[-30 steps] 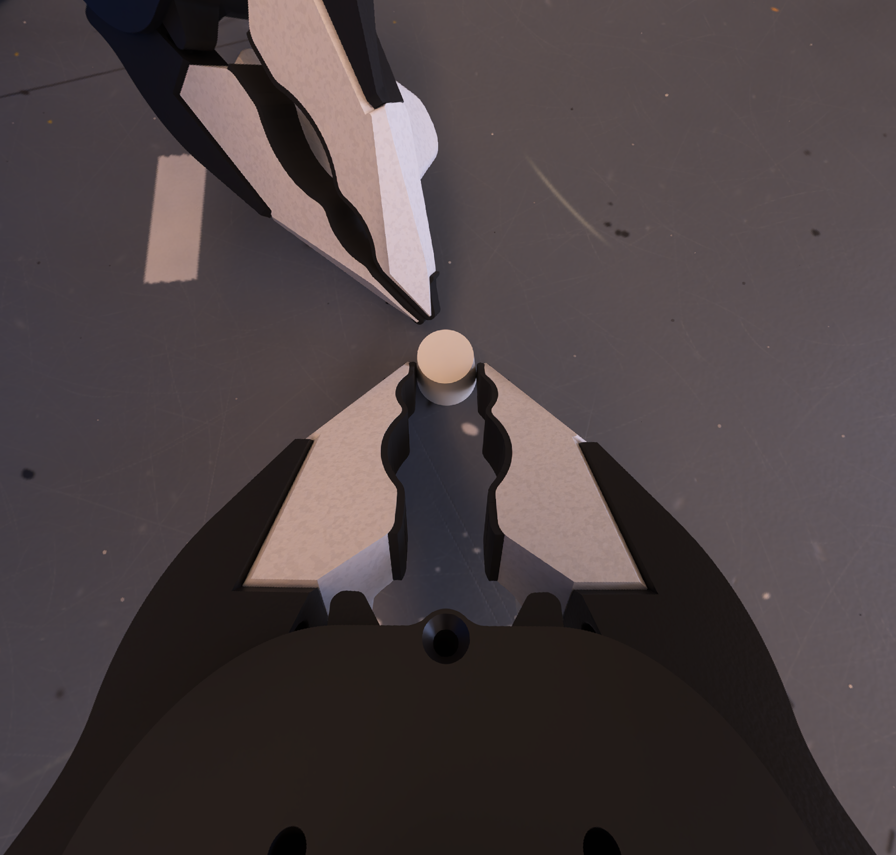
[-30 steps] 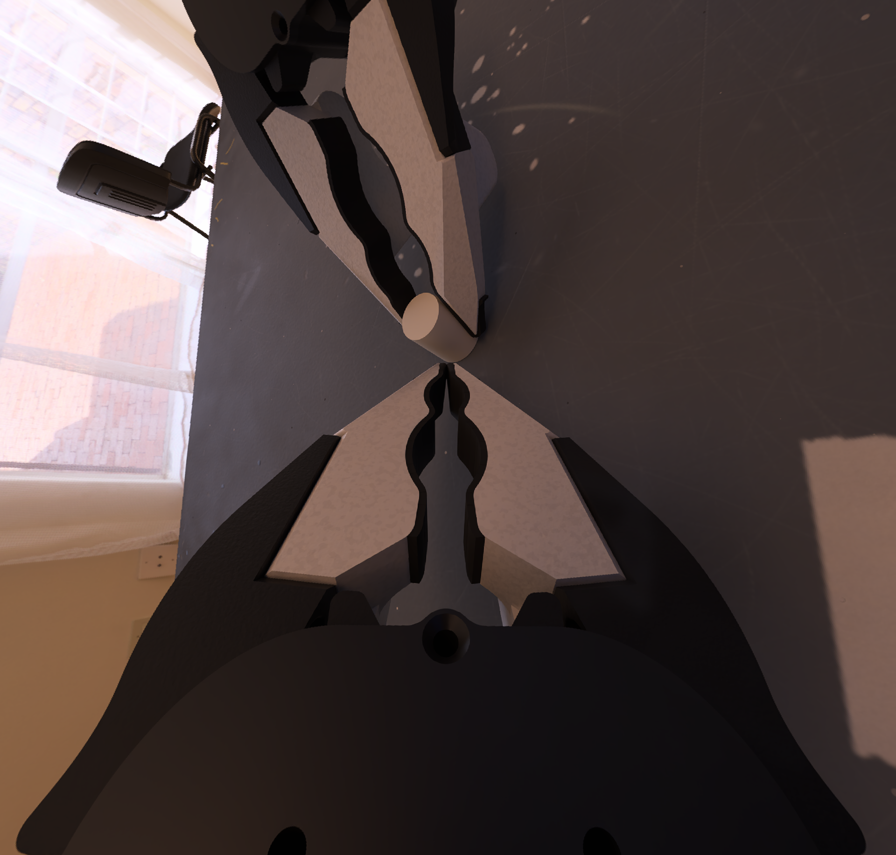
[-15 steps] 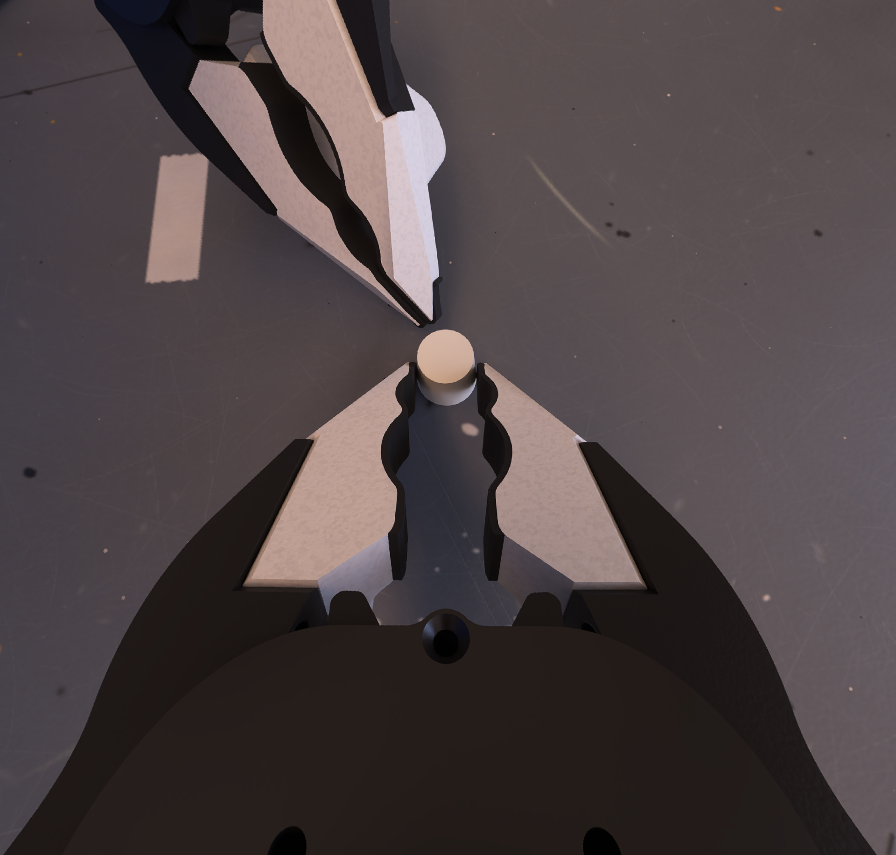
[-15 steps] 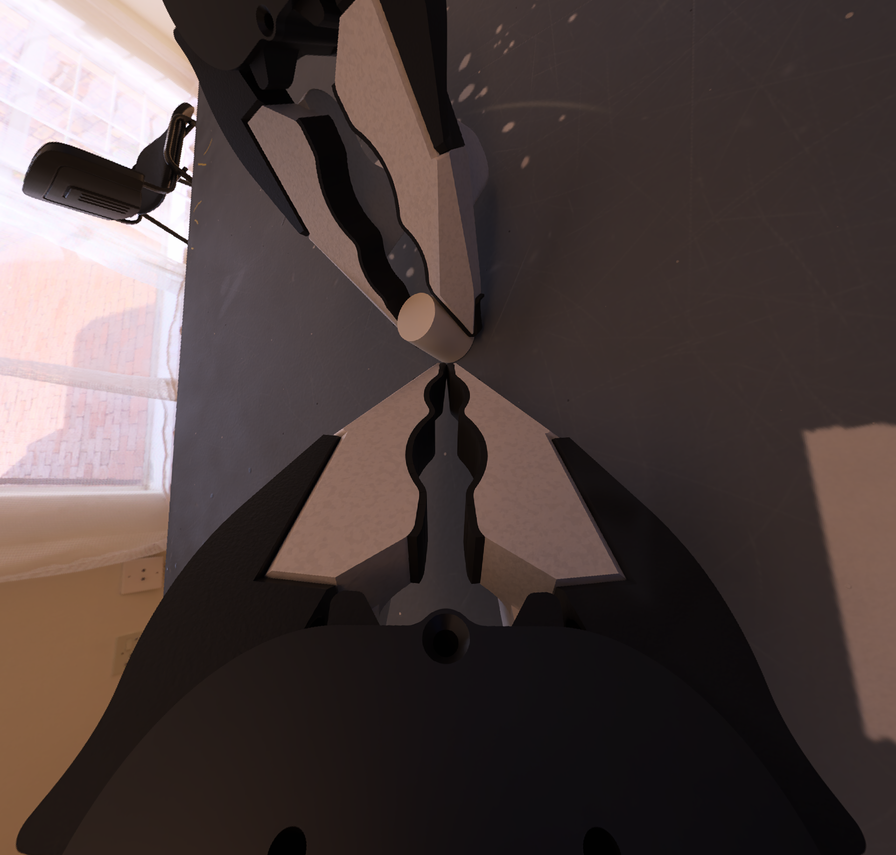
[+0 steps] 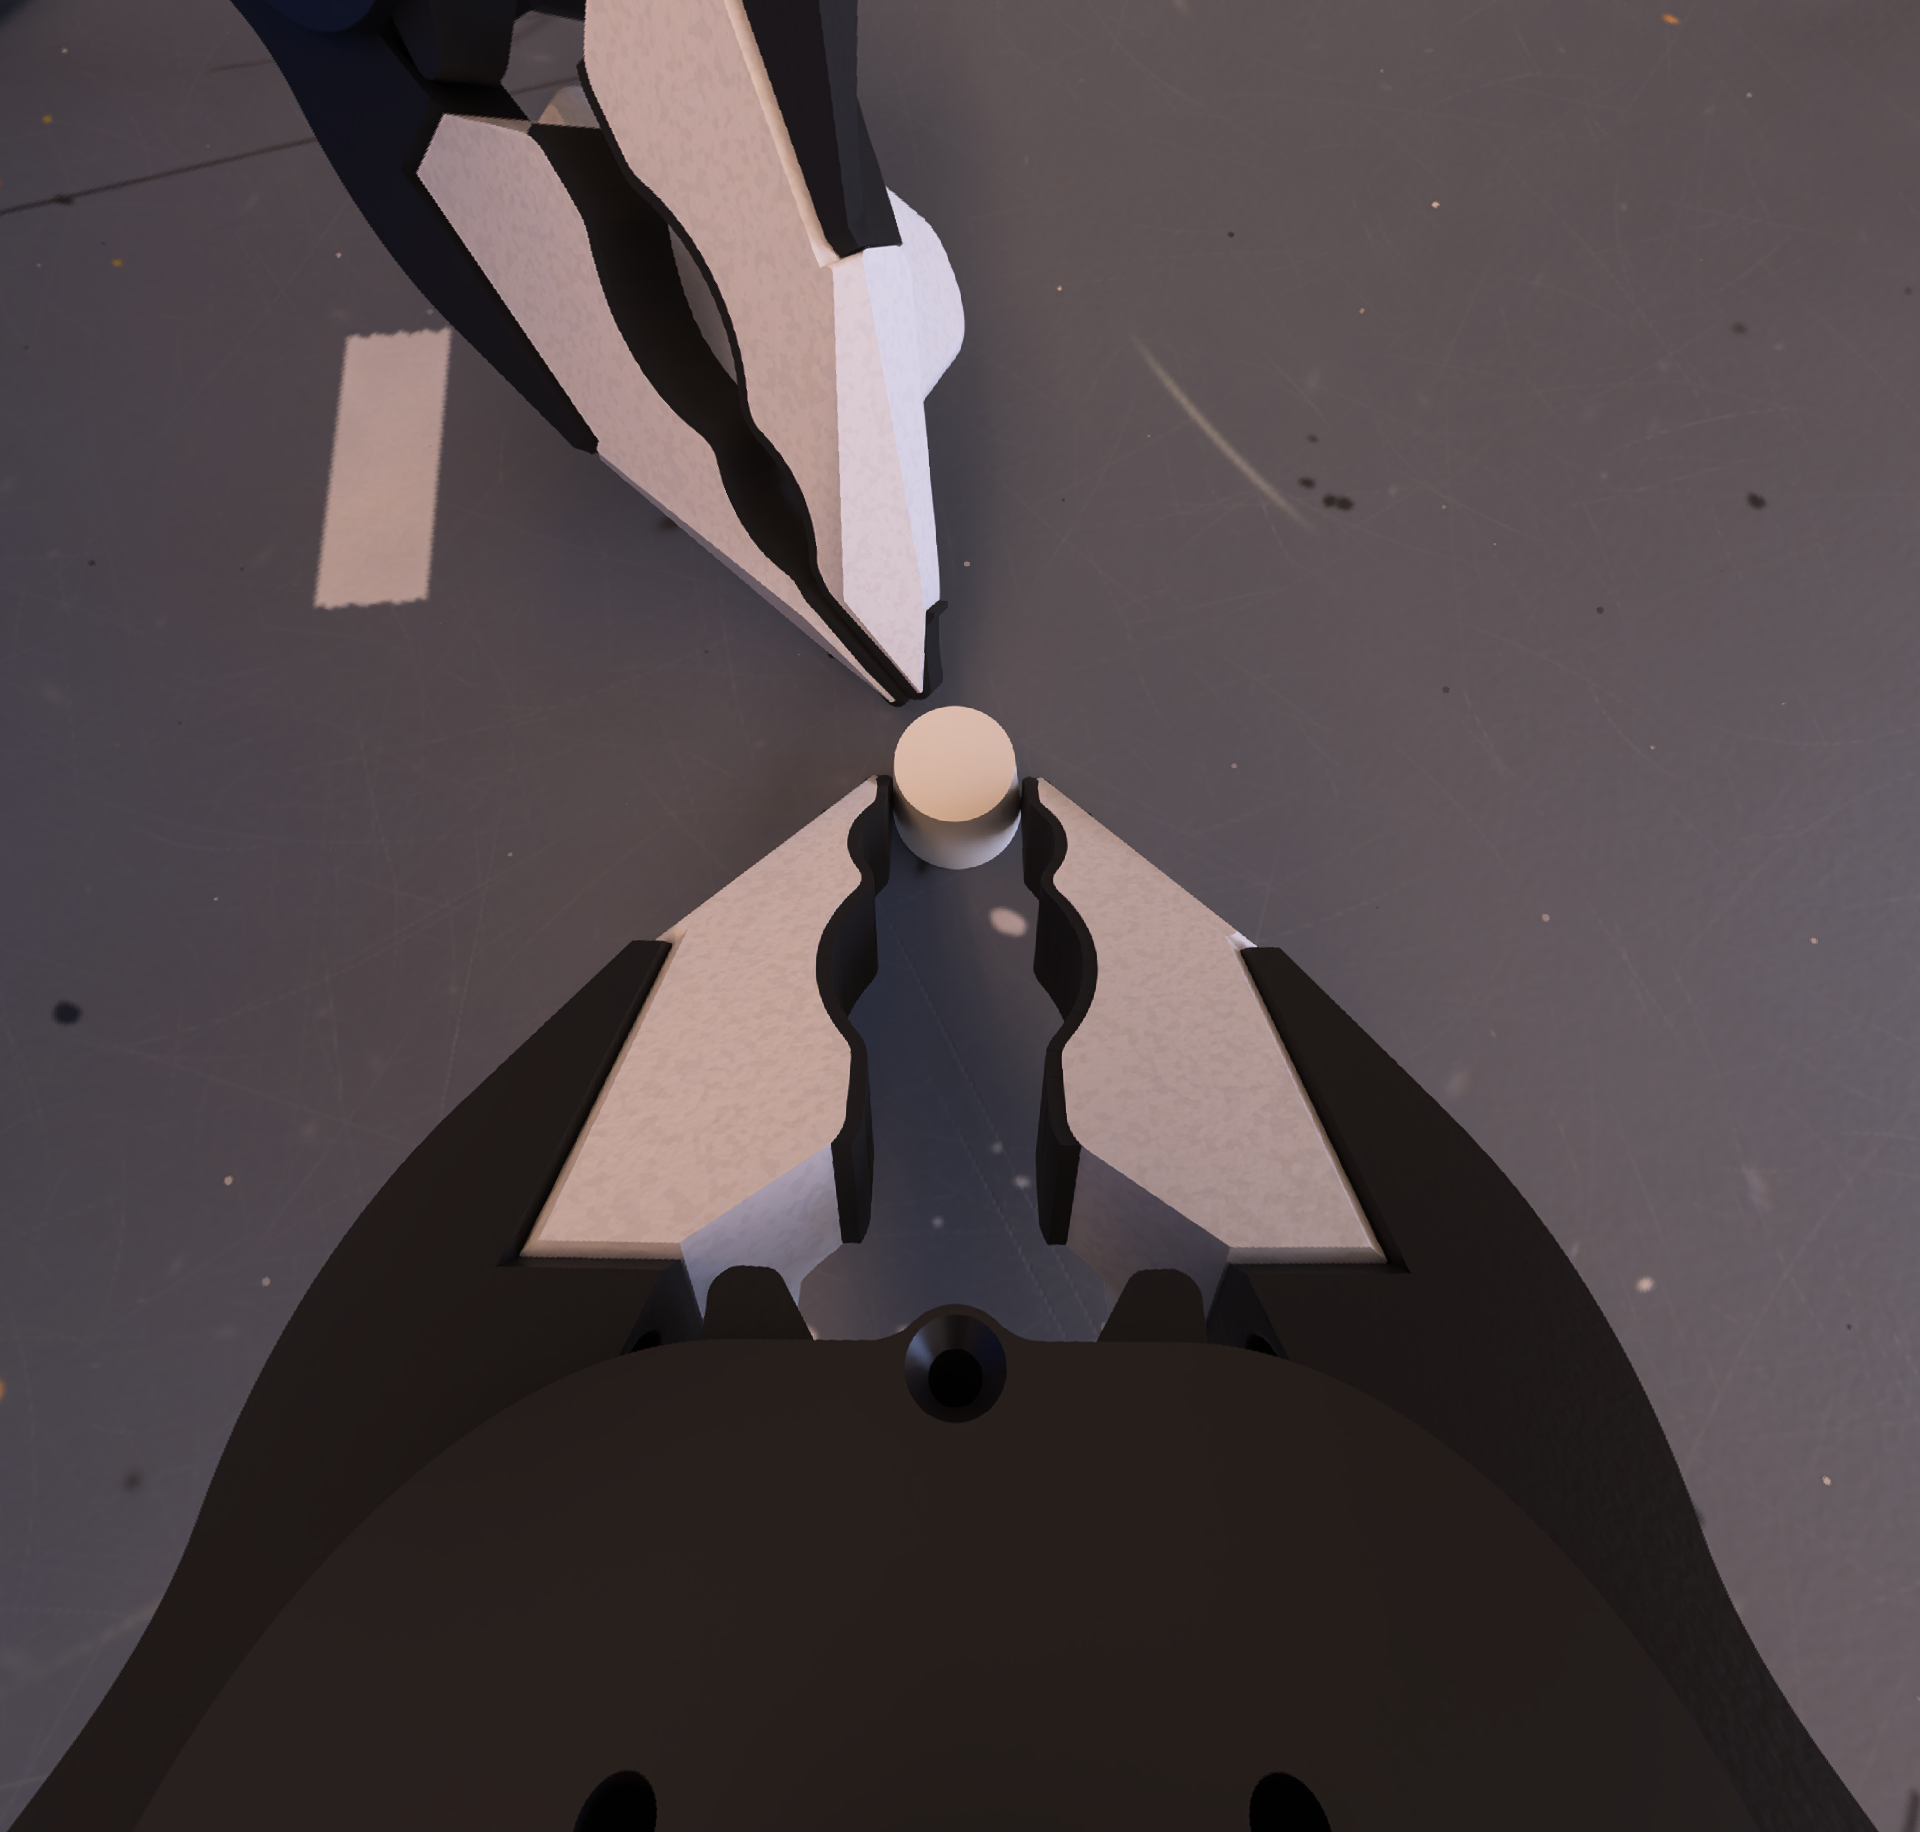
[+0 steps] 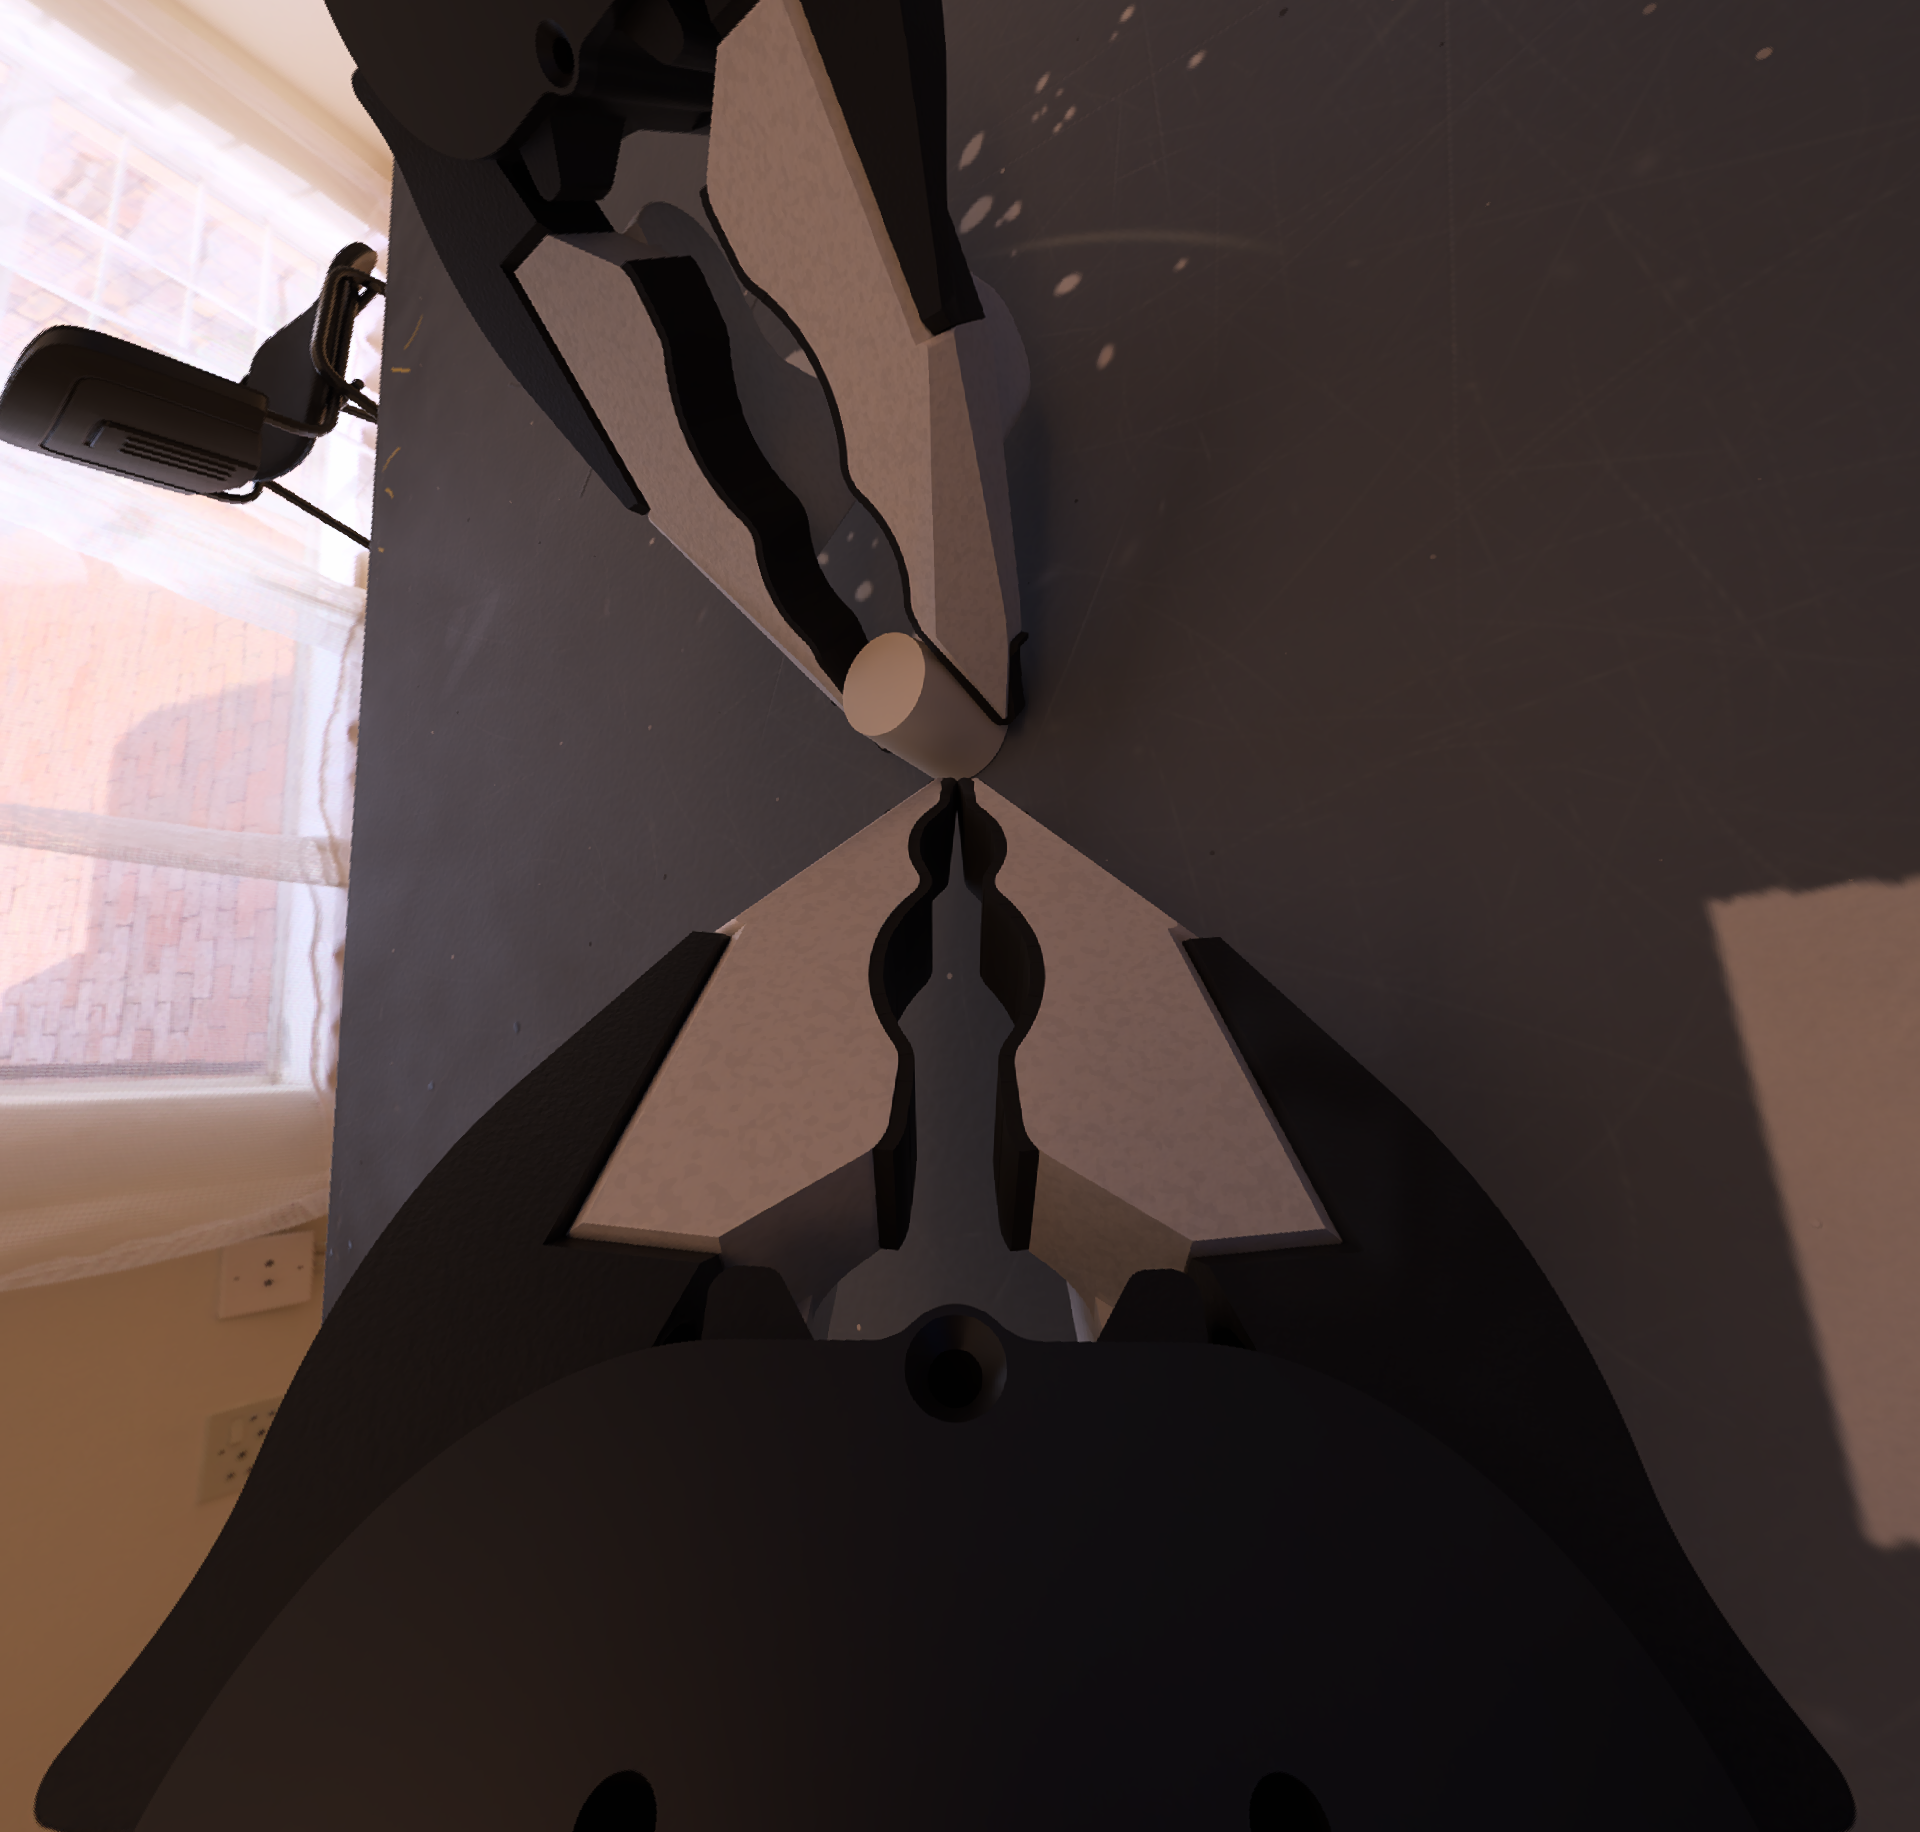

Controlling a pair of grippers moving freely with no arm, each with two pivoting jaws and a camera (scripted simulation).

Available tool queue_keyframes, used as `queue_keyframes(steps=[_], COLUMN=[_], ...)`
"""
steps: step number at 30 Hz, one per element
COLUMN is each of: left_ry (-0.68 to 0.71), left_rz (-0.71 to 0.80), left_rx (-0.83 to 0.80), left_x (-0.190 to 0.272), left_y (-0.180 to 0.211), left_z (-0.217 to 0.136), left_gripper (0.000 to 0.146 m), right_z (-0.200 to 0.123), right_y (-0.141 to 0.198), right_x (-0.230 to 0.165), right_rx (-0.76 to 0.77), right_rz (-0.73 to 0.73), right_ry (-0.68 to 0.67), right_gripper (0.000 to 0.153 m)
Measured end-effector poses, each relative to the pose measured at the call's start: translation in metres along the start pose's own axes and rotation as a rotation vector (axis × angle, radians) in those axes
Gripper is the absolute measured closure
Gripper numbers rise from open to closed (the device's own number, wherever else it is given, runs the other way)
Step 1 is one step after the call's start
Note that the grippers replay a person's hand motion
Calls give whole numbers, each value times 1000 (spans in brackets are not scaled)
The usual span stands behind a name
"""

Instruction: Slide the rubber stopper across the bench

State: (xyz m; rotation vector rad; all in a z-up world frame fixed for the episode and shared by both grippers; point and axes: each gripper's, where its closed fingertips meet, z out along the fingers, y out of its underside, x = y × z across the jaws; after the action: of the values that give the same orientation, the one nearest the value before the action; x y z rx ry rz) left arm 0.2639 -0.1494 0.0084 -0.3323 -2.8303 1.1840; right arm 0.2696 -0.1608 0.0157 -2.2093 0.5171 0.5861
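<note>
The rubber stopper (image 5: 954,769) is a short pale cylinder standing on the dark grey bench (image 5: 1455,743). My left gripper (image 5: 956,808) is shut on it, one fingertip on each side. My right gripper (image 5: 914,686) comes in from the far side, shut and empty, with its tips just beside the stopper. In the right wrist view the right gripper (image 6: 958,790) has its closed tips right at the stopper (image 6: 904,702), which sits between the tips of the left gripper (image 6: 930,717).
A strip of pale tape (image 5: 382,468) lies on the bench to the left; it also shows in the right wrist view (image 6: 1829,1211). The bench's side edge (image 6: 358,847) runs close by. A black clamped device (image 6: 156,432) hangs beyond it, in front of a window.
In the right wrist view the bench edge and the clamped device have drifted left. The stopper stays between the left gripper's tips, with the right gripper's shut tips still beside it.
</note>
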Motion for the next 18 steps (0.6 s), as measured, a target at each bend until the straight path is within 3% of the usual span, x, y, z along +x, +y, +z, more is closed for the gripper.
queue_keyframes(steps=[18], left_ry=[-4], left_rz=[3], left_rx=[1], left_x=[-1], left_y=[-1], left_z=[1], left_gripper=[122], right_z=[-4], right_y=[2], right_x=[-9], right_rx=[48], right_rz=[-19], right_ry=[-62], right_gripper=[153])
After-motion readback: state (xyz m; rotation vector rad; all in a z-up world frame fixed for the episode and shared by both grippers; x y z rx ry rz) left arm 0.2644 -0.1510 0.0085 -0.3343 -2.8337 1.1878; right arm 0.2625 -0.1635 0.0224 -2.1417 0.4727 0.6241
